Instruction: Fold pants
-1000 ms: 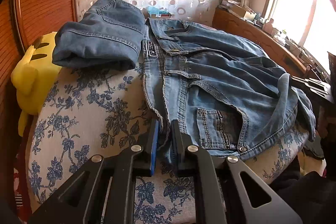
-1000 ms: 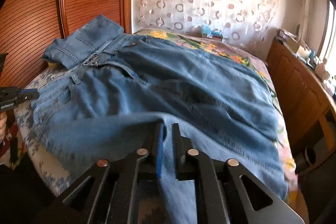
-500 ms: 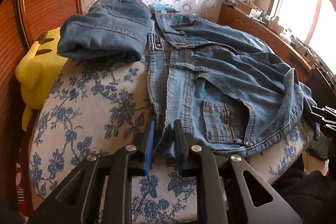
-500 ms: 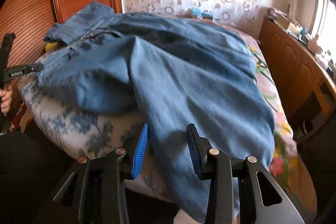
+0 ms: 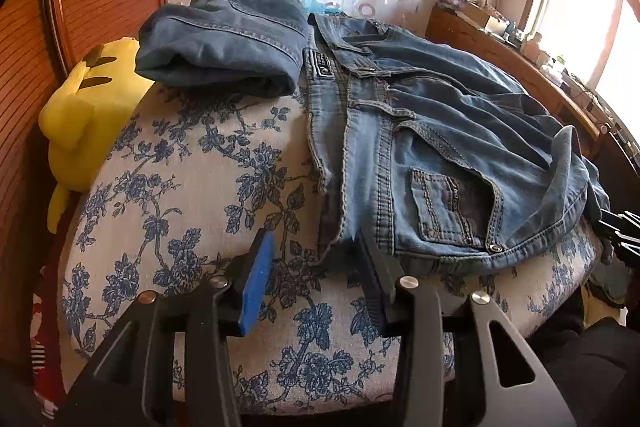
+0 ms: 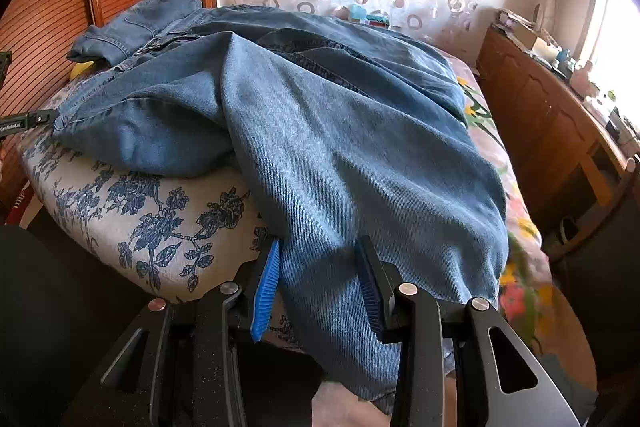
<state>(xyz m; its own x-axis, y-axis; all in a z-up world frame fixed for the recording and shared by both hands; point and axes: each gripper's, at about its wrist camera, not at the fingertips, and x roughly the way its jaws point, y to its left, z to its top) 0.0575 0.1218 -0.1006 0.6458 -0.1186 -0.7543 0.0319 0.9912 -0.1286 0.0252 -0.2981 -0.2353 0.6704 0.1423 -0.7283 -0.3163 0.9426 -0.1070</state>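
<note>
Both grippers' fingers now spread, released; pants (image 5: 420,147) waistband beyond left fingers (image 5: 256,275).

So from my end the bed (image 5: 192,187) has a white cover with a blue flower print at this corner, and further along the right wrist view shows a pinkish sheet (image 6: 516,219) with yellow and orange flowers. Lying straight on it: the light blue jeans (image 5: 432,147) spread out with one leg hanging off the edge, plus a darker folded pair (image 5: 224,39) just beside the waistband. A yellow plush (image 5: 84,107) sits wedged at the bed's far-left edge.
</note>
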